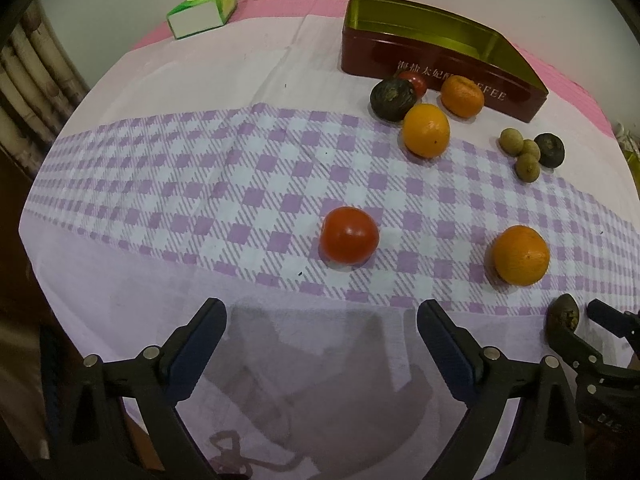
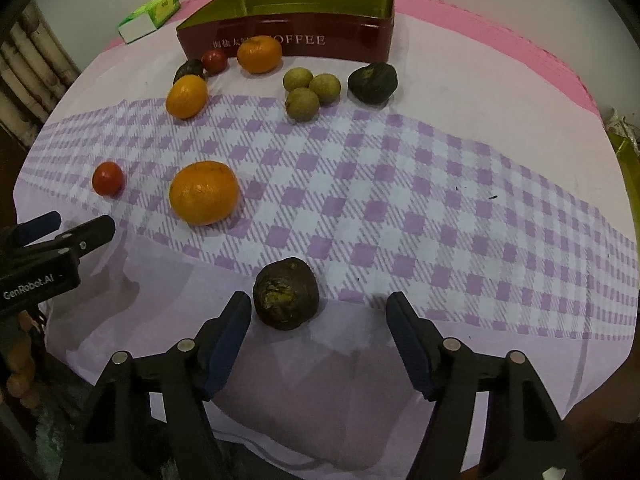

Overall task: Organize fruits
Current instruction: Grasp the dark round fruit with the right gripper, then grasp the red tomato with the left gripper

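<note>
Dark wrinkled fruit just ahead of the spread right jaws.

The right gripper point(image 2: 318, 312) stands open over the tablecloth point(image 2: 440, 216); the dark wrinkled fruit point(image 2: 286, 293) lies at the tips, nearer the left finger point(image 2: 224, 340), with no pad touching it. The left gripper point(image 1: 322, 320) is spread wide on nothing, a red tomato point(image 1: 349, 235) lying beyond its tips. Farther out lie an orange point(image 2: 204, 192), three small brown fruits point(image 2: 310, 90) and the empty red tin point(image 2: 312, 20).
</note>
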Demonstrator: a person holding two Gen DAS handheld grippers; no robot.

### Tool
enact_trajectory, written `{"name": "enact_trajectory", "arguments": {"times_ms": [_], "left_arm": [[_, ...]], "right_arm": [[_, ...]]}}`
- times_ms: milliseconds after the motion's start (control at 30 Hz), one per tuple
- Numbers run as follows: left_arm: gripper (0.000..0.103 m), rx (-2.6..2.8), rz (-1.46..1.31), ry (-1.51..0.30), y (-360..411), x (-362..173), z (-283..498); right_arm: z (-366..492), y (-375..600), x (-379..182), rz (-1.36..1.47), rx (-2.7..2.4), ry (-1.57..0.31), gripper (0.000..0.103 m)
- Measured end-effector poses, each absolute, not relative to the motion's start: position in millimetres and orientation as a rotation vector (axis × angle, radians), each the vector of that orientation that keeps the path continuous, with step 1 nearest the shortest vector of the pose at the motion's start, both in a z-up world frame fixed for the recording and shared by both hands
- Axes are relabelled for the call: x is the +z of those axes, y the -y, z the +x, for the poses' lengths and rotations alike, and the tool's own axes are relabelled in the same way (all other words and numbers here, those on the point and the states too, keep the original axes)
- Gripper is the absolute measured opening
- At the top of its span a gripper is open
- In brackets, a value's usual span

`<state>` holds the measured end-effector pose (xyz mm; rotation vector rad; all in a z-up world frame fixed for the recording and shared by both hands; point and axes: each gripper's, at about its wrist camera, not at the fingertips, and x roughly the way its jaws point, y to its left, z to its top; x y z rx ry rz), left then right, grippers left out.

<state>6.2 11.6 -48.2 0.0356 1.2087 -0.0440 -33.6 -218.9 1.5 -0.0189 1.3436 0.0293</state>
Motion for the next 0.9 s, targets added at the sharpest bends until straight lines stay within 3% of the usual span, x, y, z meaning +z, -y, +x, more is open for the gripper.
{"name": "enact_trajectory", "arguments": {"times_ms": [233,400,900], "left_arm": [[0.093,-0.053,0.015,-1.210,-16.6,-52.3,8.3],[0.092,-0.059,0.010,-1.211,-19.6,-54.2,13.2],[0.083,-0.079,0.032,-1.200,-13.1,-60.0,23.5]], "right_arm": [[-31.7,216.2,-3.8,-0.035,0.051,-1.344,0.057],[-29.9,205.2,-6.6,-0.075,0.070,-1.323,0.035],[-19.2,224.3,-3.3,-0.015,0.052,-1.316,0.032]]}}
